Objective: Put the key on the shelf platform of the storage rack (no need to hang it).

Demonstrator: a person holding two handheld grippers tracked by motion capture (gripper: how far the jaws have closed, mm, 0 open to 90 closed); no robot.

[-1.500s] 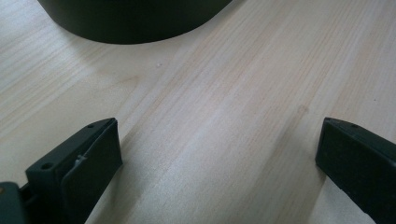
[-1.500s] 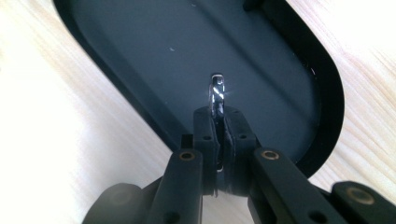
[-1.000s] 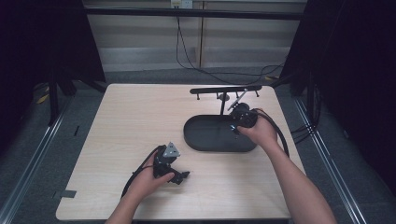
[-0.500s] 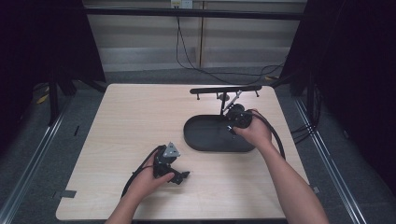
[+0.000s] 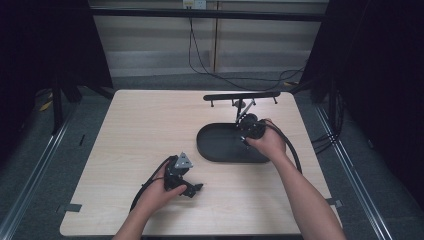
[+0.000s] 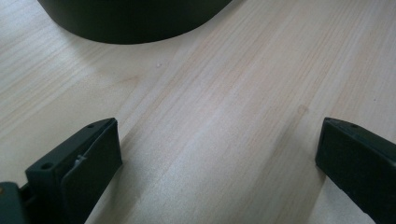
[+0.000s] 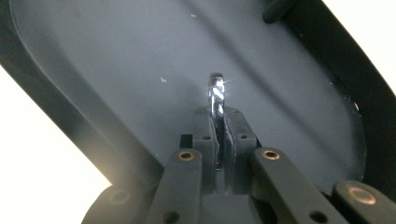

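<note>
Your right gripper [image 7: 218,140] is clamped on a thin shiny metal piece [image 7: 215,95], held over the dark oval tray [image 5: 220,150] near the table's [image 5: 135,130] right edge, below a black rack [image 5: 241,96] by the far edge. It looks stiff, light and slick, so grip its flat faces squarely, low on the shaft. Your left gripper [image 5: 192,189] rests near the front edge, jaws spread wide around nothing.

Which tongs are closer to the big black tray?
The right tongs. They hang over the black tray, pinching a thin shiny piece. The left tongs sit open on the table, short of the tray.
</note>
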